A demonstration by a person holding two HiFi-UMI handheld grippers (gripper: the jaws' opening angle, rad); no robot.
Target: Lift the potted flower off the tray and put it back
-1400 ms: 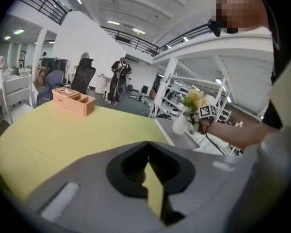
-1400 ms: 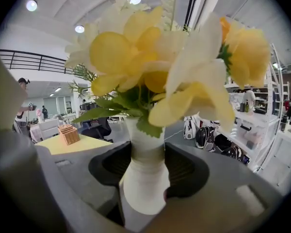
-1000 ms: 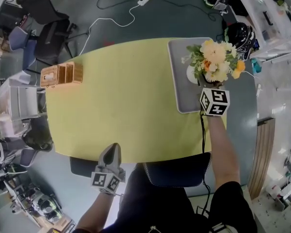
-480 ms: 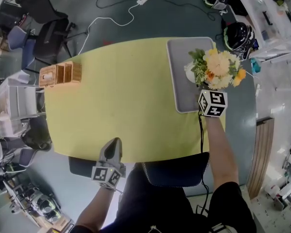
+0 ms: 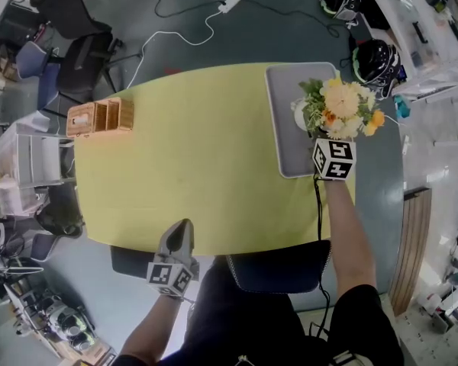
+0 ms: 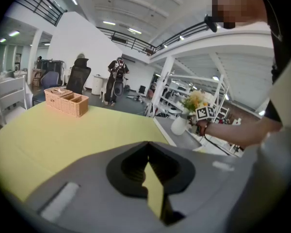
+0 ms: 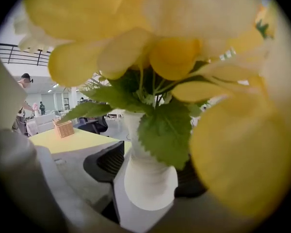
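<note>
Only the view from my right gripper point(image 7: 150, 173) shows its jaws clamped on the smooth white vase point(image 7: 144, 191) beneath yellow petals point(image 7: 160, 13).

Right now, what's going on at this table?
A person works with a tool in each hand. The right tool is clamped on the white vase of the potted flower, over the grey tray on the person's right of the yellow table. Whether the vase rests on the tray or hangs just above it isn't clear. The left tool is shut, empty and idle at the near table edge.
</note>
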